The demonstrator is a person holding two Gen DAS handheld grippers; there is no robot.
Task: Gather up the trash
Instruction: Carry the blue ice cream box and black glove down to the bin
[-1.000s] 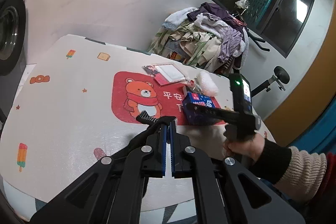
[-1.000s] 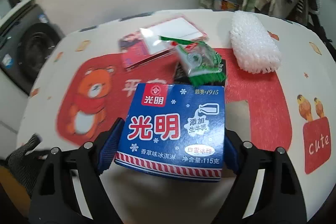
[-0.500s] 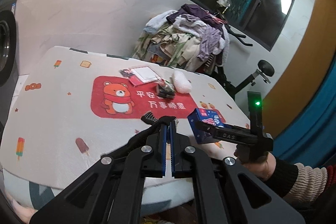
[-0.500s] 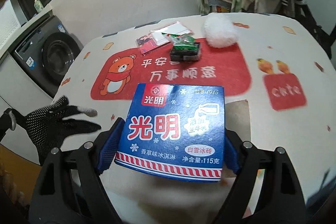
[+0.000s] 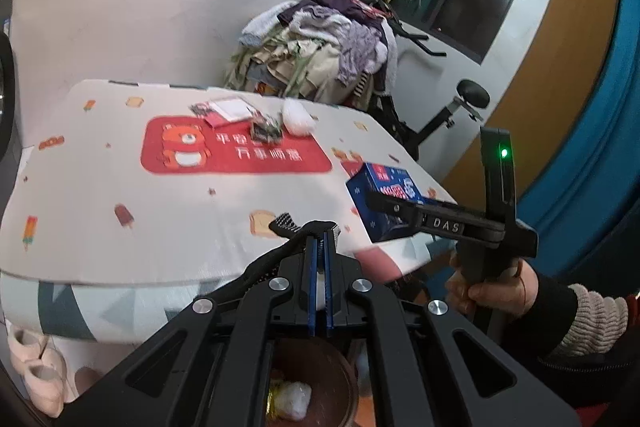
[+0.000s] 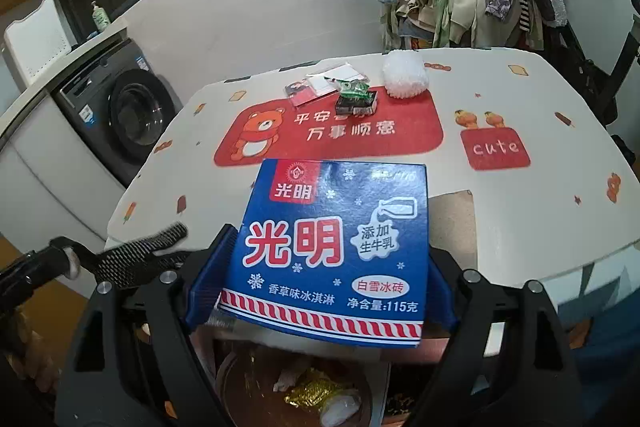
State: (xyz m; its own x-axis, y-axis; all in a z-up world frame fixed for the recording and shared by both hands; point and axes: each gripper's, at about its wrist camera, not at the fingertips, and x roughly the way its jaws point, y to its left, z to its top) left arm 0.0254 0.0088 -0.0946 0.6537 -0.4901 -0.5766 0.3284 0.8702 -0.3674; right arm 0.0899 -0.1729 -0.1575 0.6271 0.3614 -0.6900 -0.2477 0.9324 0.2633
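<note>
With the blue ice-cream box (image 6: 334,251) grasped only by its side edges in the right gripper (image 6: 320,287), out past the counter (image 6: 520,107) edge above the brown bin (image 6: 240,379), the light carton could slip or miss, while the left gripper (image 5: 320,239), jaws clenched on a black glove (image 5: 286,223), crowds in.

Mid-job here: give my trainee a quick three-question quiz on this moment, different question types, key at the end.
1. True or false: the right gripper is clamped on the blue cardboard ice-cream box.
2. Which lies beside the white foam net on the red bear-print mat? A) green-wrapped packet on a black tray B) a glass bottle C) a spoon
3. Fill in: below the table edge sits a brown round ____ already holding wrappers.

Key: 1 true; 2 A; 3 bin.
</note>
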